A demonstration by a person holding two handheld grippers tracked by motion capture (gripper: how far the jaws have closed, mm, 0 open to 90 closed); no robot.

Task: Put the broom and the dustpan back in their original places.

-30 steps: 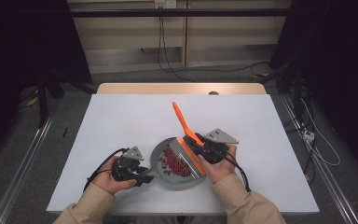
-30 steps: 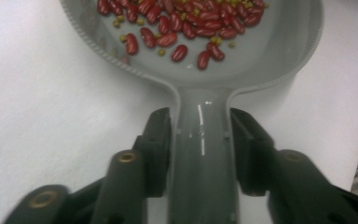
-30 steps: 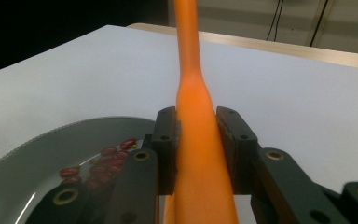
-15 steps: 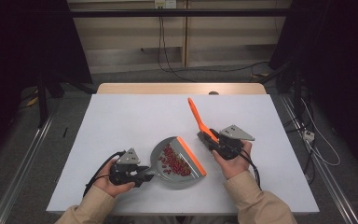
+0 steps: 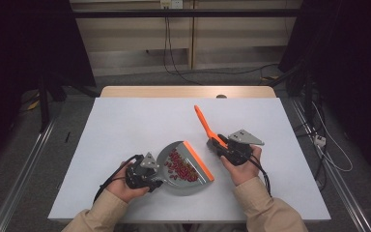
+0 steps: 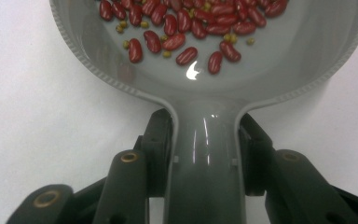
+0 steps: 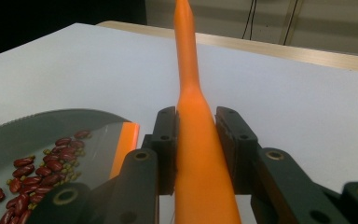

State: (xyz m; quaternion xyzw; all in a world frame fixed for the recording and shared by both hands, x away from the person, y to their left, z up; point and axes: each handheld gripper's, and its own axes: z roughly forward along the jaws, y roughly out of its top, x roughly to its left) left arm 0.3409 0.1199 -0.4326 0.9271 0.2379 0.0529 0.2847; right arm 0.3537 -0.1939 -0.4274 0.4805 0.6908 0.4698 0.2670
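In the lower middle of the high view, the left gripper point(image 5: 155, 180) pinches the handle of the grey dustpan point(image 5: 174, 186), which holds red beans point(image 5: 181, 167). Just to its right, the right gripper point(image 5: 216, 145) clamps an orange brush handle point(image 5: 204, 122) angled toward the upper left

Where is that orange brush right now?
In the high view, the orange brush is clamped in the right gripper, angled up just right of the grey dustpan.
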